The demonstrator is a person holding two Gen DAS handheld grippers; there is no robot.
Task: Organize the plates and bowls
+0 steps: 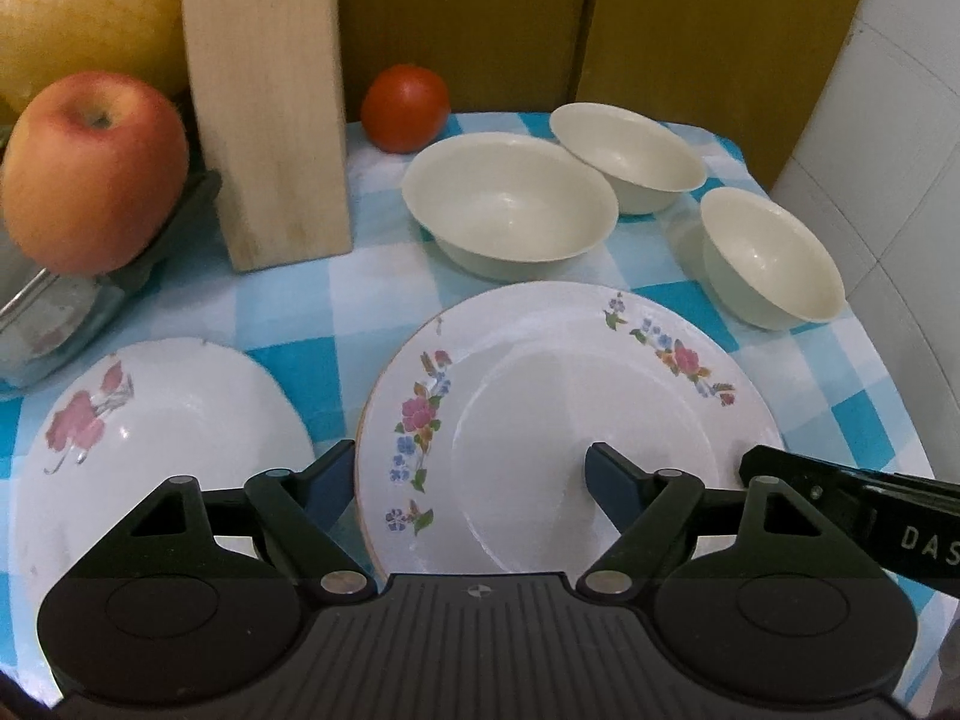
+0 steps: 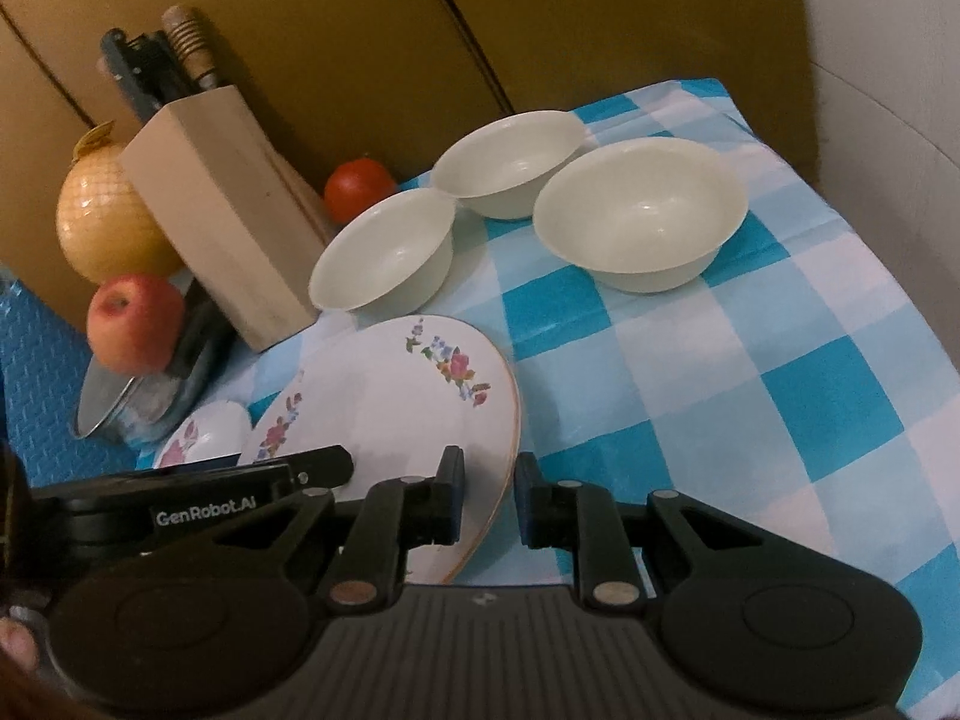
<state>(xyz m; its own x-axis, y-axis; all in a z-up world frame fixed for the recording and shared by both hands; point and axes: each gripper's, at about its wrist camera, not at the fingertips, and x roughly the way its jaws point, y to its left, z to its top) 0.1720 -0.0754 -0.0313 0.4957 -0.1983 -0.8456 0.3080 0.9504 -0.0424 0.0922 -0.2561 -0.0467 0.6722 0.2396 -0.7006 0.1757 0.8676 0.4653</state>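
A white plate with flower sprays (image 1: 558, 396) (image 2: 384, 408) lies tilted over the checked cloth. My right gripper (image 2: 489, 495) is shut on its gold-edged right rim. My left gripper (image 1: 468, 474) is open and straddles the same plate's left rim, with one finger outside the edge and the other above the plate's well. A second white plate with a pink flower (image 1: 162, 438) (image 2: 204, 438) lies just to the left. Three cream bowls (image 1: 510, 204) (image 1: 630, 150) (image 1: 774, 258) stand empty behind the plates, close together.
A wooden knife block (image 1: 270, 120) stands behind the plates at the left. An apple (image 1: 90, 168) rests on a glass container (image 1: 54, 312) beside it. A netted yellow fruit (image 1: 78, 12) and a tomato (image 1: 405, 108) lie near the brown cardboard back wall. The cloth (image 2: 750, 396) ends at the right.
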